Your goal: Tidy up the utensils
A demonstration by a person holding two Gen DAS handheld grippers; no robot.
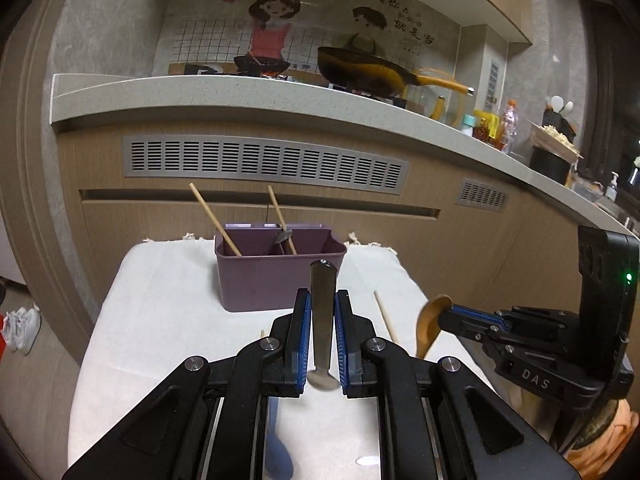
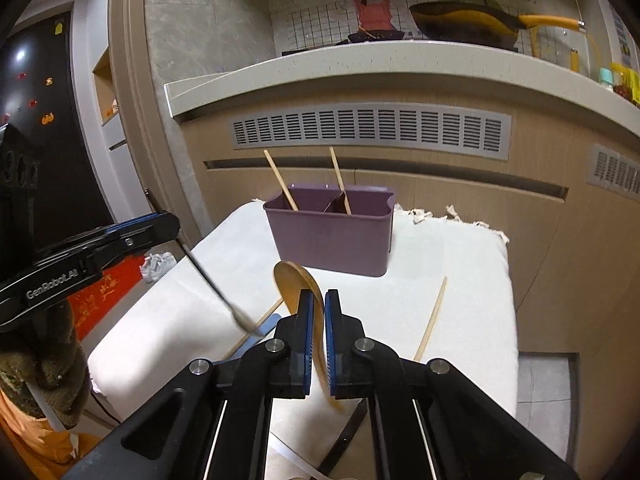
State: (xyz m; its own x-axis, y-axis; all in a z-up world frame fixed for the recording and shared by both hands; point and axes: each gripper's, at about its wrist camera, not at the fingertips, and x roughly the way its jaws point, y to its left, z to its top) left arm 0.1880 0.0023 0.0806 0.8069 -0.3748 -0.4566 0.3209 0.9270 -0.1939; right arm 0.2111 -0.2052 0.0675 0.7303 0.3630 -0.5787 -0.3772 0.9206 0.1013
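My left gripper (image 1: 323,312) is shut on a steel utensil (image 1: 323,300), whose flat handle points up and forward toward the purple caddy (image 1: 280,280). The right wrist view shows this left gripper (image 2: 170,222) from the side, the thin metal utensil (image 2: 216,284) slanting down from it. The right gripper (image 2: 319,304) is shut on a wooden spoon (image 2: 294,284), its bowl upward; the left wrist view has that gripper (image 1: 444,312) and spoon (image 1: 426,326) at the right. Both are held above the white cloth, short of the caddy (image 2: 328,240). Two chopsticks (image 1: 214,220) and a metal utensil (image 1: 283,236) stand in the caddy.
The caddy sits at the far end of a white cloth-covered table (image 1: 160,300). On the cloth lie a loose chopstick (image 2: 432,320) and a blue utensil (image 1: 276,440). Behind are wooden cabinets and a counter (image 1: 280,112) with a wok (image 1: 360,72). Shoes (image 1: 22,328) lie on the floor at left.
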